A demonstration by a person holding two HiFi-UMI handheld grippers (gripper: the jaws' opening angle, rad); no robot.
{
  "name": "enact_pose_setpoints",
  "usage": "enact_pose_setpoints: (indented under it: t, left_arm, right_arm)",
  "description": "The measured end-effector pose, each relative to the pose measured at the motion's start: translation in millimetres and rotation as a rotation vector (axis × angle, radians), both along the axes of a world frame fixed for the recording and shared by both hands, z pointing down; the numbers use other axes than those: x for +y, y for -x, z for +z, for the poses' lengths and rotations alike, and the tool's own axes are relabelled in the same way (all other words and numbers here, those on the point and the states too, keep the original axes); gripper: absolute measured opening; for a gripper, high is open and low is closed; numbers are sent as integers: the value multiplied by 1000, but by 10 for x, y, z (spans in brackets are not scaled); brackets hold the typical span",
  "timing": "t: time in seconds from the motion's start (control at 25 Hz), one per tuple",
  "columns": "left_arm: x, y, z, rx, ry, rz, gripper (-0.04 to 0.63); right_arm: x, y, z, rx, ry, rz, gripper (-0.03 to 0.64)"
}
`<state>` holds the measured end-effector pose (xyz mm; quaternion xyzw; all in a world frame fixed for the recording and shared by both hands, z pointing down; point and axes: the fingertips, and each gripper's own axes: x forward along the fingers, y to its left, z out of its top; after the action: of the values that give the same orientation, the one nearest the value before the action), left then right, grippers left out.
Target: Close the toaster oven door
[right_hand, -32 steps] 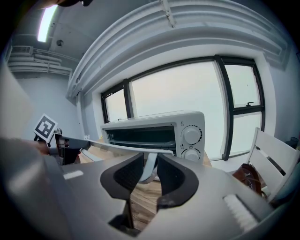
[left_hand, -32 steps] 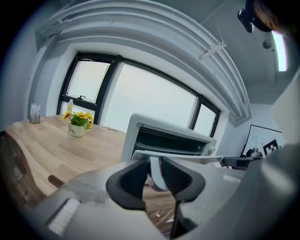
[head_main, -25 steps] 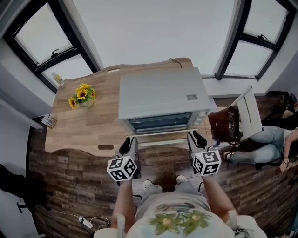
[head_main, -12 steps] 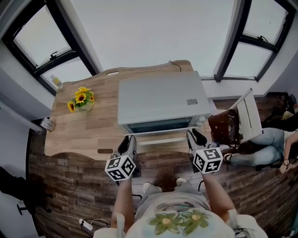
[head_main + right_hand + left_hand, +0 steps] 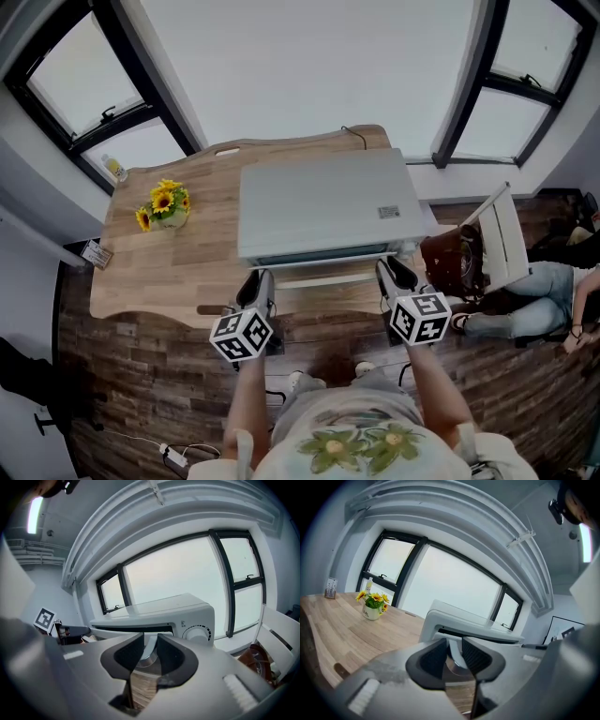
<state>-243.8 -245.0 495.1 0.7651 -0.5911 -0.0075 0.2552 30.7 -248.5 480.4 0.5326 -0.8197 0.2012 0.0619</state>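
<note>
left gripper point(image 5: 257, 284): jaws pinch handle point(image 5: 453, 649), left end
right gripper point(image 5: 395, 273): jaws pinch right end
why: two-end grip, likely avoids twisting
door point(image 5: 328, 270): mid-frame, narrow gap left

Free tabletop point(image 5: 202, 251) lies left of the toaster oven point(image 5: 323, 202), with a sunflower pot point(image 5: 167, 202) standing toward its far side

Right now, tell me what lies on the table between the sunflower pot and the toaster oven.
Nothing. The table between the sunflower pot and the toaster oven is bare wood, as the head view and left gripper view show.
</note>
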Motion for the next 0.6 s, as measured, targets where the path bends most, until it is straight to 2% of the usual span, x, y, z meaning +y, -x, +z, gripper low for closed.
enact_pose_setpoints:
  t: [0.6]
  left_arm:
    - [-180, 5, -57, 8, -13, -3, 114]
  right_arm:
    - [-179, -7, -56, -42, -18, 25, 91]
